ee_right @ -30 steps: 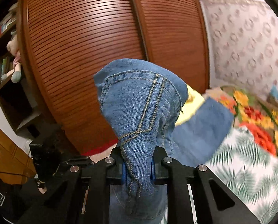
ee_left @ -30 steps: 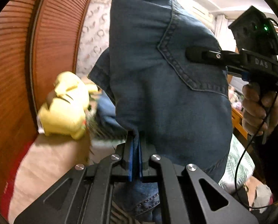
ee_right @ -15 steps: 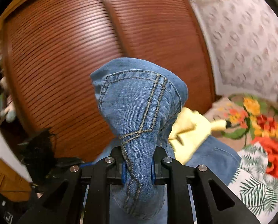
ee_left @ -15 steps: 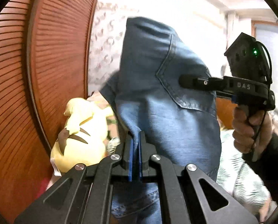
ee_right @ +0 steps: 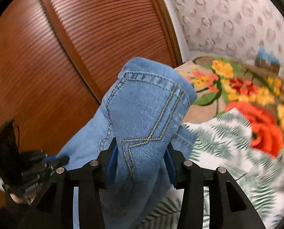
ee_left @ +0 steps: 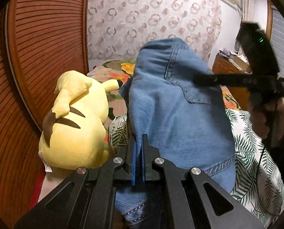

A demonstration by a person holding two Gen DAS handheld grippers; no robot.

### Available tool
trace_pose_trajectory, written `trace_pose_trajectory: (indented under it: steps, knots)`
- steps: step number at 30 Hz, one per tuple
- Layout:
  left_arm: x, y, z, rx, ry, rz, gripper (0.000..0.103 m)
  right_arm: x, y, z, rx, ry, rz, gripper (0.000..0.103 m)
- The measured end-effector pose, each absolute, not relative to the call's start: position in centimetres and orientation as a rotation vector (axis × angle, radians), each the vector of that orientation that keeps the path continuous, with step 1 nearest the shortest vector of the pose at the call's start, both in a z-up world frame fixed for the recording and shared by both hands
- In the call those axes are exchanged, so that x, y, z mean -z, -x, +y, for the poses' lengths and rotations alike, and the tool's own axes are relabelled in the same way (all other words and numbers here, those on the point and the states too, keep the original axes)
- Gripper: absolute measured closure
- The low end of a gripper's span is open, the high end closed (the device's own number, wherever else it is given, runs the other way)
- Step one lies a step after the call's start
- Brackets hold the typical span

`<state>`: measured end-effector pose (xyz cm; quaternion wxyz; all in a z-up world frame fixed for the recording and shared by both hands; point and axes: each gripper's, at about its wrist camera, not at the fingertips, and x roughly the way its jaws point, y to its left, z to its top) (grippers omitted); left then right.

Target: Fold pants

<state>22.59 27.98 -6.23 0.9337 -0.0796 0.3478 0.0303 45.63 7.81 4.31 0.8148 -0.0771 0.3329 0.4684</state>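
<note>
The left gripper (ee_left: 139, 145), jaws pressed together, pinches an edge of the blue denim pants (ee_left: 172, 114), which hang above a leaf-print bed cover (ee_left: 256, 162). The right gripper (ee_right: 142, 156) has just been opening; a stitched fold of the pants sits between its parted jaws, whether its pads touch cannot be told. A yellow plush toy (ee_left: 77, 122) sits just left, beside a slatted wooden door (ee_left: 37, 57)

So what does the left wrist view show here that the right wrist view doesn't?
Only the left wrist view shows the yellow Pikachu plush beside the wardrobe, and a wooden desk at far right. Only the right wrist view shows the jeans' zigzag stitching between the right tongs, whose jaws have just been opening. Both show the blue jeans, the palm-print sheet and the floral blanket.
</note>
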Motion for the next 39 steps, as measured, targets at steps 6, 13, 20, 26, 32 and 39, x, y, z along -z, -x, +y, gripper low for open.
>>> trace_pose_trajectory:
  steps: [6,13,20,26,32,39]
  knots:
    - [7.0,-22.5,28.1,-0.065,0.173,0.716,0.098,-9.0,-43.2,6.0,-0.937,0.178,0.563,0.057]
    - [7.5,-22.7,28.2,-0.060,0.178,0.725,0.098,-6.7,-42.9,9.4,-0.997,0.271,0.541,0.074]
    - [7.9,-22.9,28.1,-0.055,0.181,0.727,0.098,-2.9,-46.2,10.4,-0.840,0.273,0.626,0.076]
    - [6.8,-22.1,27.9,-0.072,0.175,0.717,0.098,-4.4,-44.3,9.1,-0.815,0.212,0.603,0.076]
    - [4.2,-19.8,27.1,-0.123,0.141,0.668,0.098,-4.0,-39.4,6.5,-0.828,0.203,0.546,0.076]
    - [1.5,-17.0,24.5,-0.120,0.112,0.618,0.097,-4.9,-31.8,0.9,-0.814,0.174,0.502,0.076]
